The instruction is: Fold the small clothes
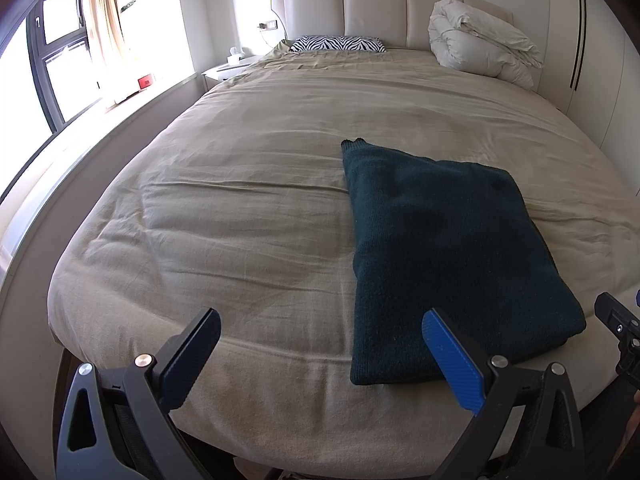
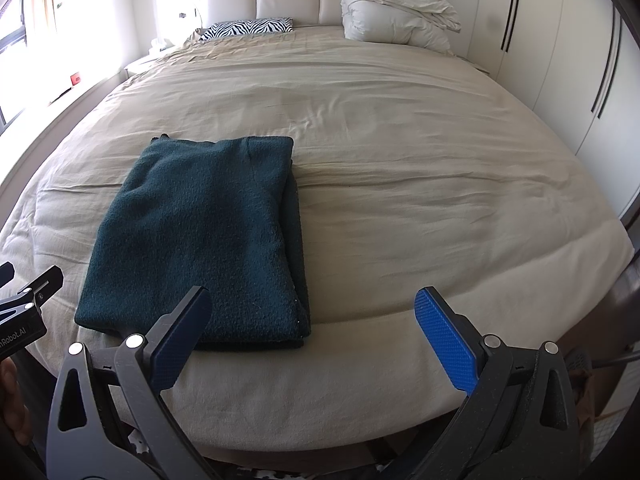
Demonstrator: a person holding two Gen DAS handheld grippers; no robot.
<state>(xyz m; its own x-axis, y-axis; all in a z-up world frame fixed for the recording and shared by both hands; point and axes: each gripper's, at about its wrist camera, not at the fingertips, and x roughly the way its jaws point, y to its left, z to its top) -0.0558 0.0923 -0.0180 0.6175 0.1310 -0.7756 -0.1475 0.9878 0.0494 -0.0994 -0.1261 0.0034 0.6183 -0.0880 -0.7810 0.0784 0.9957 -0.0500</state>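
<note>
A dark teal knitted garment [image 1: 444, 256] lies folded into a flat rectangle near the foot of the bed [image 1: 248, 208]; in the right wrist view the same garment [image 2: 200, 236] shows stacked layers along its right edge. My left gripper [image 1: 320, 344] is open, held above the bed's foot edge, its right finger over the garment's near corner. My right gripper [image 2: 312, 332] is open too, its left finger over the garment's near right corner. Neither holds anything. Part of the other gripper shows at each view's edge.
A beige sheet covers the bed. A rolled white duvet [image 1: 480, 40] and a zebra-print pillow [image 1: 338, 44] sit by the padded headboard. A window with a curtain [image 1: 104, 28] is on the left, a nightstand [image 1: 224, 72] beside it, and white wardrobe doors [image 2: 560, 60] on the right.
</note>
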